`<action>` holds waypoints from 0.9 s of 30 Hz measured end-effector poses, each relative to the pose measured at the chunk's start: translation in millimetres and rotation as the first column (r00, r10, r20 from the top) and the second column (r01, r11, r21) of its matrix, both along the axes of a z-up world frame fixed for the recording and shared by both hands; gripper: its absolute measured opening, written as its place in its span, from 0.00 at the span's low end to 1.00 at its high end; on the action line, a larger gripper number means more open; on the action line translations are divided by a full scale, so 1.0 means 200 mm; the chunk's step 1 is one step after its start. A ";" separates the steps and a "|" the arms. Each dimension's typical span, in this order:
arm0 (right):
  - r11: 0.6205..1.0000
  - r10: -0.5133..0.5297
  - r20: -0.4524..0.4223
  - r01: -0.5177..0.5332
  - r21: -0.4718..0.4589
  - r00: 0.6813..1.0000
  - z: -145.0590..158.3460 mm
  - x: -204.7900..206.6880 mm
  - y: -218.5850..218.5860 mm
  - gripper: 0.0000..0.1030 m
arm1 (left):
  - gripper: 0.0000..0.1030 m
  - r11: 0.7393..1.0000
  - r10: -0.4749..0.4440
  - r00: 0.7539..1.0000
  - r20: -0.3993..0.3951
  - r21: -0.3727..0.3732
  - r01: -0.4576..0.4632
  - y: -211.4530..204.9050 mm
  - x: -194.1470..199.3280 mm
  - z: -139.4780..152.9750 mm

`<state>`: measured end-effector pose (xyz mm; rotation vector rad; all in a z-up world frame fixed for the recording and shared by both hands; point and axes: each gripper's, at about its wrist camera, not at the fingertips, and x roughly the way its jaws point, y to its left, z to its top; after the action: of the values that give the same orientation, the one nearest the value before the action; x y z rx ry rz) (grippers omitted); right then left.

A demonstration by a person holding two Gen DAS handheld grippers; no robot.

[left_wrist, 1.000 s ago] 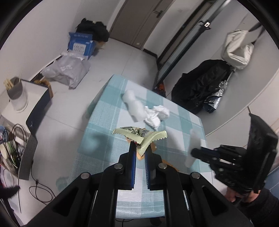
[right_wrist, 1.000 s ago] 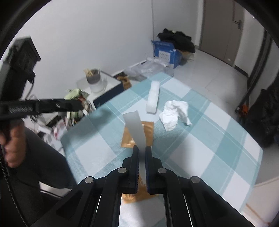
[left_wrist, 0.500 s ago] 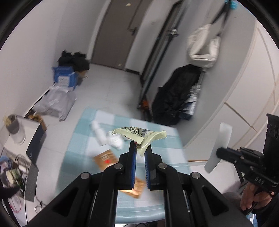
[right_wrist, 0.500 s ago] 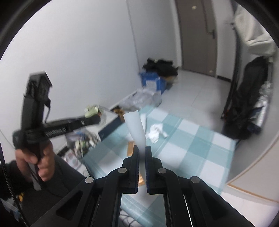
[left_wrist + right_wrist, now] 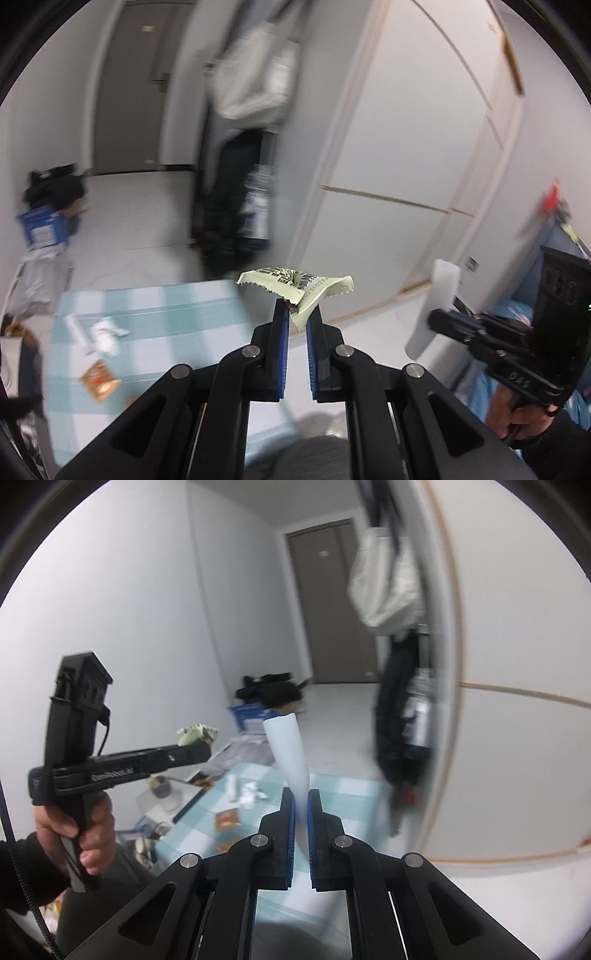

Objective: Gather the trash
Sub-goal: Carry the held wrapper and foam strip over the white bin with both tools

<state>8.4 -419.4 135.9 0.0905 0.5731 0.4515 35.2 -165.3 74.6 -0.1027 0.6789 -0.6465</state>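
My left gripper (image 5: pixel 297 314) is shut on a pale green snack wrapper (image 5: pixel 295 286), held high above and away from the table. It shows in the right wrist view (image 5: pixel 195 734) too. My right gripper (image 5: pixel 301 797) is shut on a white plastic strip (image 5: pixel 288 749), which also shows in the left wrist view (image 5: pixel 434 306). On the checked teal tablecloth (image 5: pixel 155 306) far below lie a crumpled white tissue (image 5: pixel 107 332), a white foam piece (image 5: pixel 74 326) and a brown packet (image 5: pixel 99 380).
A white wardrobe wall (image 5: pixel 406 166) stands to the right. Dark coats and a pale bag (image 5: pixel 251 85) hang near the door (image 5: pixel 332 602). A blue box (image 5: pixel 42 230) and grey bags (image 5: pixel 37 273) sit on the floor. A side table with a cup (image 5: pixel 162 794) stands left of the table.
Both grippers have risen and pulled back from the table, swinging right toward the wardrobe wall. Each keeps its piece of trash. The table now looks smaller and lower left.
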 end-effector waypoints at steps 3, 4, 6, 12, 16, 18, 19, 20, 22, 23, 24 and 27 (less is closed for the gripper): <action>0.997 -0.072 -0.002 0.072 0.022 0.997 -0.03 -0.08 -0.16 0.05 | 0.05 0.997 -0.077 0.997 -0.018 0.017 0.077 -0.16 -0.02 -0.01; 0.995 -0.098 -0.007 0.098 0.031 0.995 -0.05 -0.11 -0.21 0.05 | 0.05 0.994 -0.106 0.994 -0.033 0.020 0.106 -0.22 -0.02 -0.03; 0.988 -0.147 -0.023 0.148 0.041 0.989 -0.10 -0.16 -0.31 0.05 | 0.05 0.987 -0.157 0.985 -0.076 0.036 0.160 -0.34 -0.01 -0.07; 0.955 -0.282 -0.137 0.291 0.054 0.950 -0.35 -0.27 -0.54 0.05 | 0.05 0.953 -0.261 0.943 -0.207 0.097 0.286 -0.69 -0.01 -0.24; 0.921 -0.361 -0.215 0.383 0.070 0.907 -0.52 -0.35 -0.71 0.05 | 0.05 0.913 -0.312 0.896 -0.315 0.159 0.374 -0.88 0.03 -0.41; 0.903 -0.391 -0.251 0.422 0.080 0.885 -0.61 -0.38 -0.77 0.05 | 0.05 0.883 -0.349 0.871 -0.345 0.191 0.429 -0.96 0.03 -0.49; 0.894 -0.405 -0.277 0.441 0.082 0.872 -0.66 -0.38 -0.80 0.05 | 0.05 0.860 -0.357 0.861 -0.362 0.231 0.454 -1.01 0.02 -0.55; 0.885 -0.418 -0.298 0.458 0.079 0.858 -0.71 -0.39 -0.82 0.05 | 0.05 0.846 -0.366 0.850 -0.379 0.246 0.474 -1.04 0.02 -0.59; 0.873 -0.432 -0.336 0.482 0.078 0.837 -0.79 -0.41 -0.87 0.05 | 0.05 0.808 -0.390 0.821 -0.418 0.273 0.523 -1.10 0.00 -0.68; 0.864 -0.438 -0.361 0.496 0.082 0.823 -0.85 -0.42 -0.89 0.05 | 0.05 0.791 -0.395 0.809 -0.435 0.286 0.540 -1.13 -0.02 -0.71; 0.858 -0.443 -0.377 0.506 0.085 0.814 -0.89 -0.42 -0.90 0.05 | 0.05 0.772 -0.399 0.794 -0.458 0.299 0.560 -1.16 -0.03 -0.75; 0.839 -0.447 -0.452 0.537 0.087 0.772 -1.03 -0.42 -0.94 0.05 | 0.05 0.723 -0.403 0.750 -0.525 0.320 0.613 -1.23 -0.05 -0.85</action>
<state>-75.9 -607.0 -69.9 0.5465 0.8890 -0.0390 25.9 -411.3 -95.6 0.4479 1.3049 -0.9993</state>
